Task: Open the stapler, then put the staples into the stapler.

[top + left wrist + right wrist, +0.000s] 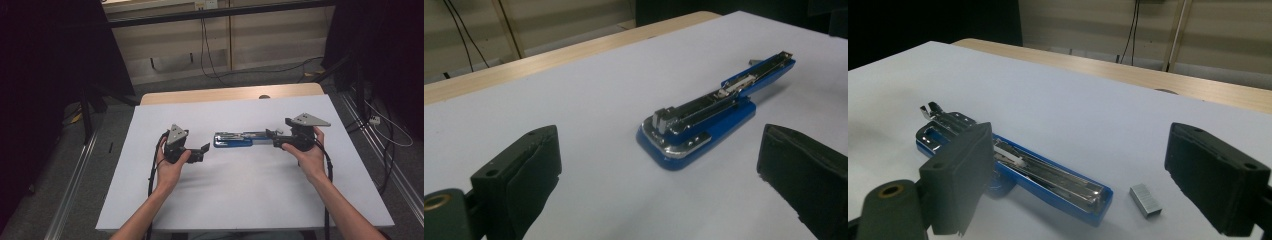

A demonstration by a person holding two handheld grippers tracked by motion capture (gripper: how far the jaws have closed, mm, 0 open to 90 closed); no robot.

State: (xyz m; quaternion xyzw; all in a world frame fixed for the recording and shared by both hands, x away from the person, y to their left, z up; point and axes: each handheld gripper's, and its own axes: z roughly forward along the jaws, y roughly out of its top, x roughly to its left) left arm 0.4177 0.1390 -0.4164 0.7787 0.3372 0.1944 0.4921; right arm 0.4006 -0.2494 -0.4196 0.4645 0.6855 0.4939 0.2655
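Both hand-held grippers stood released at this moment: the left gripper point(204, 148) hung just short of the near end of the blue metal stapler point(235, 139), and the right gripper point(271, 134) sat at its far end, each with its jaws spread and nothing between them. That stapler lay flat on the white table top point(240, 195), roughly mid-table between the two hands, swung open so that its steel staple channel point(1048, 172) faced up.

The likeliest trouble would have come from the small grey block of staples point(1146, 200) lying loose on the table just beside the open arm's tip. It looked thin and low, so broad padded jaws closing on it could have slid over it, pushed it along the smooth surface, or snapped the strip into pieces. A second risk was the stapler itself: unheld, it could have skated or pivoted if either gripper nudged it, and the hinged arm might have flipped shut while staples were being fed in.

The right gripper view gave the staple block and the empty-looking channel close up. The left gripper view point(659, 165) gave instead the stapler's base end with its chromed anvil plate point(684, 145). The high view gave both hands and the whole line-up.
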